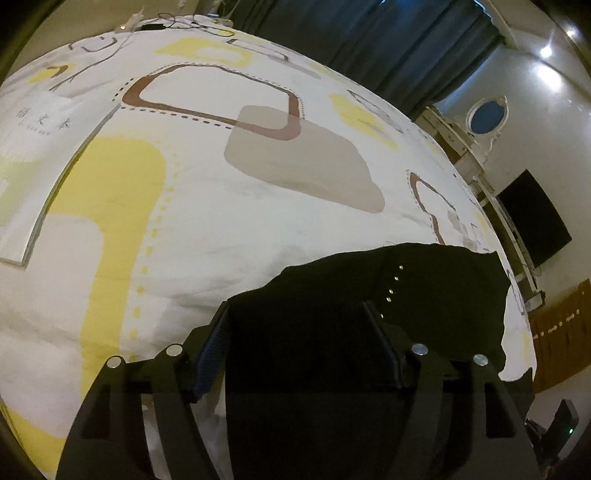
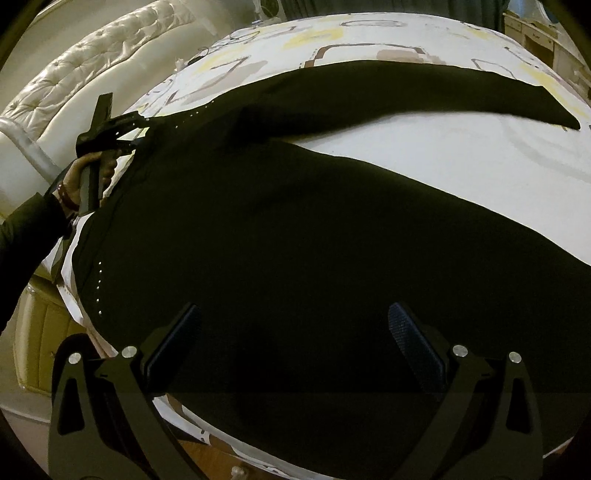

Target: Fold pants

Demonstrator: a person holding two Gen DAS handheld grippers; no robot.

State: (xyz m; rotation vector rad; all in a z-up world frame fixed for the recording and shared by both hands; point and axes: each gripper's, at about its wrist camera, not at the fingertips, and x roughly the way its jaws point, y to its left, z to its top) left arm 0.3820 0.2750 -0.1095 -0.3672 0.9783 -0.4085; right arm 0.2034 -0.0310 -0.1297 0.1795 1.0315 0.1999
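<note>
Black pants (image 2: 295, 229) with a row of small studs lie spread on the bed (image 2: 461, 162), two legs stretching to the far right. My right gripper (image 2: 295, 314) is open above the near leg and waist area, fingers wide apart. My left gripper (image 1: 295, 314) is open, its fingers on either side of the pants' waist edge (image 1: 388, 280). In the right wrist view the left gripper (image 2: 136, 122) sits at the far waist corner, held by a hand; whether it pinches cloth there I cannot tell.
The bed has a white cover with yellow, brown and grey shapes (image 1: 221, 166). A tufted headboard (image 2: 74, 74) is at the left. Cables (image 1: 166, 26) lie at the far bed end. Dark curtains (image 1: 369, 37), a dresser with mirror (image 1: 484, 118) and a dark screen (image 1: 535, 218) stand beyond.
</note>
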